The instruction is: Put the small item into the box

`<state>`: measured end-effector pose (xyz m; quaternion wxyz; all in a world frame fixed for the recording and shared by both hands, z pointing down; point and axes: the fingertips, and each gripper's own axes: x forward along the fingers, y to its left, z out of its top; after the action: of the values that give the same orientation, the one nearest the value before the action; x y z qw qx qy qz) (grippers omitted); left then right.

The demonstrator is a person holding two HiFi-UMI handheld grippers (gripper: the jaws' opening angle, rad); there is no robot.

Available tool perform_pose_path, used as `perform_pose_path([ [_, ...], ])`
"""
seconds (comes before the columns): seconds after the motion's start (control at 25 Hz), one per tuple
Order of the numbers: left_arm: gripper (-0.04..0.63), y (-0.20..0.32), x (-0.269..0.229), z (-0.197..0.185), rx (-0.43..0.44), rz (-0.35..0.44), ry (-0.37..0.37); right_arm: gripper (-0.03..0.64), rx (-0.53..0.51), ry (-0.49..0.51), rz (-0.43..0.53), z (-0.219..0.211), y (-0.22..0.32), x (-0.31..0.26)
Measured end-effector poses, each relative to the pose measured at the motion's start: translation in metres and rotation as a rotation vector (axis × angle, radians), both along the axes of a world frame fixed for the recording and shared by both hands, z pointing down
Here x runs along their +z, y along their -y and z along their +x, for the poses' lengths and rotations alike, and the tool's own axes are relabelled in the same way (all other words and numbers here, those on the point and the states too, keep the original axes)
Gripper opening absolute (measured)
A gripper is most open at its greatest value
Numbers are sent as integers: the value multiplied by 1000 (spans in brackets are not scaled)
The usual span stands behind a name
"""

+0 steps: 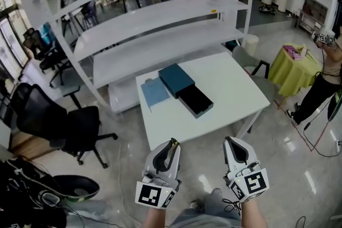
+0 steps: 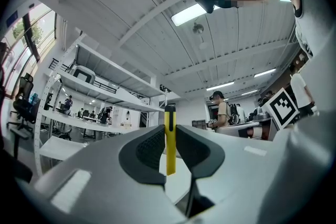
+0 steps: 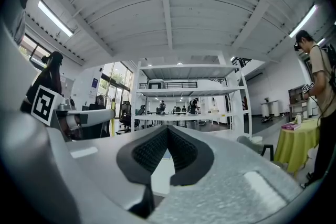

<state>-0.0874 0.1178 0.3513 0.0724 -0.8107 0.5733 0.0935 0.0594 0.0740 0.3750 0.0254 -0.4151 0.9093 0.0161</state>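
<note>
A dark teal box (image 1: 176,79) lies on the white table (image 1: 230,88), with its black inner tray (image 1: 195,101) slid out toward me and a flat blue-grey sheet (image 1: 155,92) beside it on the left. My left gripper (image 1: 172,143) is held low in front of the table, pointing up. It is shut on a thin yellow stick with a black tip (image 2: 169,147), which stands upright between the pads (image 2: 149,148). My right gripper (image 1: 230,141) sits beside it, its jaws pressed together with nothing between them (image 3: 168,132). Both are short of the table's near edge.
A white shelving rack (image 1: 160,24) stands behind the table. A black office chair (image 1: 75,125) is at the left, a grey chair (image 1: 248,60) at the table's far right corner. A person (image 1: 326,77) stands by a yellow-green covered table (image 1: 294,69) on the right.
</note>
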Motion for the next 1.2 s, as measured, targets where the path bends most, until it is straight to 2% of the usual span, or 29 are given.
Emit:
perform_pose_path([
  [0.48,81,64,-9,-5,-3,-3,-7,3,-14,-12,9,-8,67,-9],
  [1.2,81,170,-29,0,-96,26,-1,3,-139,-5,35,-15,187,-30],
])
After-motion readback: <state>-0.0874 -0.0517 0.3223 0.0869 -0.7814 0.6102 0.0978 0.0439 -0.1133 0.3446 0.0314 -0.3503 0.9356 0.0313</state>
